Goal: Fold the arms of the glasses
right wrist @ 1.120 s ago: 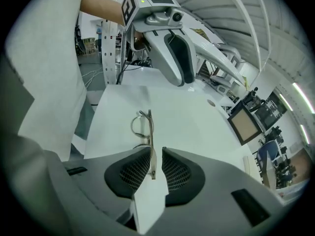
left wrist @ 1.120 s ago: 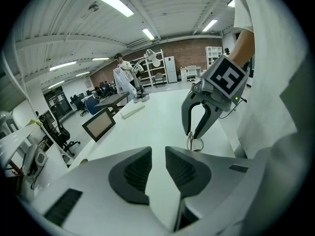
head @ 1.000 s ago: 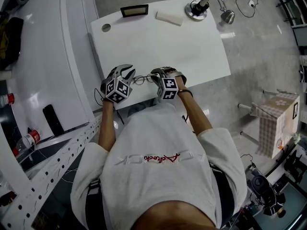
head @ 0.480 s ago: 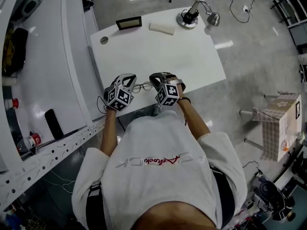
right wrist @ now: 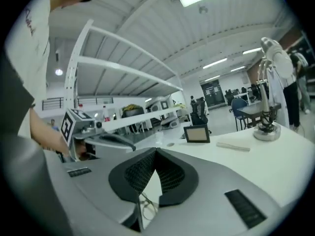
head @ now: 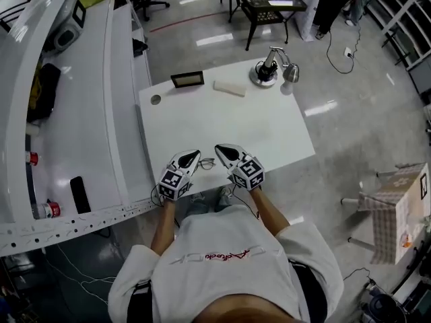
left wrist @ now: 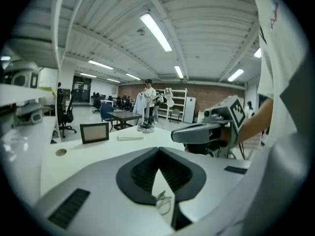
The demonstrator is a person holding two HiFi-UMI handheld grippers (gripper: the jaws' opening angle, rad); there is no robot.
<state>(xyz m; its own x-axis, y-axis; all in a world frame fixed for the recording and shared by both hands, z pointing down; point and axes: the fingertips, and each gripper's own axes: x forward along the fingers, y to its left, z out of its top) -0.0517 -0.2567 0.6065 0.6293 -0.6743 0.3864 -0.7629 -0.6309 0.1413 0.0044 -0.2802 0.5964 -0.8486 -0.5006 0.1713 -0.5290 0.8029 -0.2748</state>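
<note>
Thin wire-framed glasses [head: 207,162] hang between my two grippers, just over the near edge of the white table [head: 262,123]. My left gripper [head: 193,155] is shut on the left end of the frame, and a loop of wire [left wrist: 164,201] shows low in the slit between its pads. My right gripper [head: 221,149] is shut on the right end, with the wire [right wrist: 146,206] showing under its closed tips [right wrist: 155,152]. The two point toward each other, a short way apart. In the left gripper view the right gripper [left wrist: 197,132] is level with it.
At the table's far side stand a desk lamp [head: 271,68], a white block [head: 229,87], a small dark-framed panel [head: 187,79] and a round hole [head: 156,99]. A long white bench [head: 74,133] on the left carries a phone [head: 79,194] and a bottle [head: 42,210].
Both grippers have closed on the glasses and lifted them off the table while rolling. The head view now takes in more of the room.
</note>
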